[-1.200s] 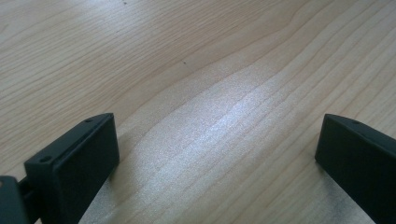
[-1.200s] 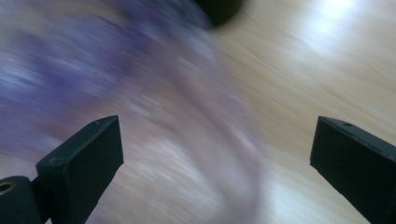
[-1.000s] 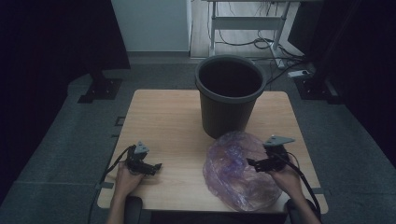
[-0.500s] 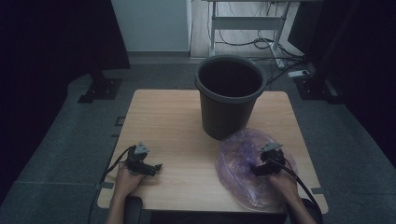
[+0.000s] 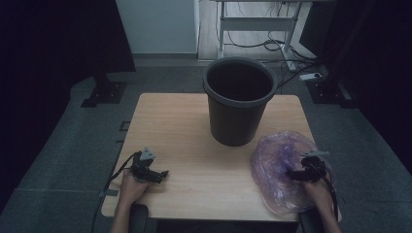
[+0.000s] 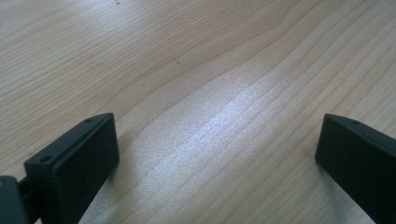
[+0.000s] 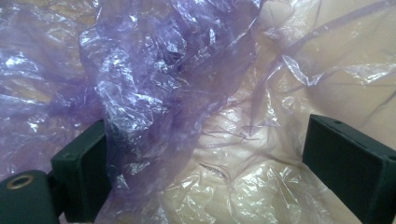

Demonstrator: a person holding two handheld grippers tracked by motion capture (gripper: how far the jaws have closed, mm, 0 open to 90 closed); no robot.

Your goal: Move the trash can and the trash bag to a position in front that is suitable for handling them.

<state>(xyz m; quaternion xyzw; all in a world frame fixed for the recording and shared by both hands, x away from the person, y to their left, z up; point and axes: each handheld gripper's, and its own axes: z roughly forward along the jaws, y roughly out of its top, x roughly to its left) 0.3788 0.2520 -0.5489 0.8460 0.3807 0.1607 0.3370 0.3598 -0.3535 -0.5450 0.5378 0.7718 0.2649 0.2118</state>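
On the worktop (image 5: 194, 126), the right hand-held gripper (image 7: 205, 154) gapes wide over the purple bag (image 7: 140, 79); pinch one crumpled fold, not the whole heap; left hand-held gripper (image 6: 217, 154) rests wide open, empty

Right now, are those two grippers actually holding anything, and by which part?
Nothing is held. The right gripper has its jaws open, pushed into the crumpled purple plastic bag. The left gripper is open over the bare wooden table.

Crinkled glossy plastic bag (image 7: 154, 93), matt wood table (image 6: 196, 84)
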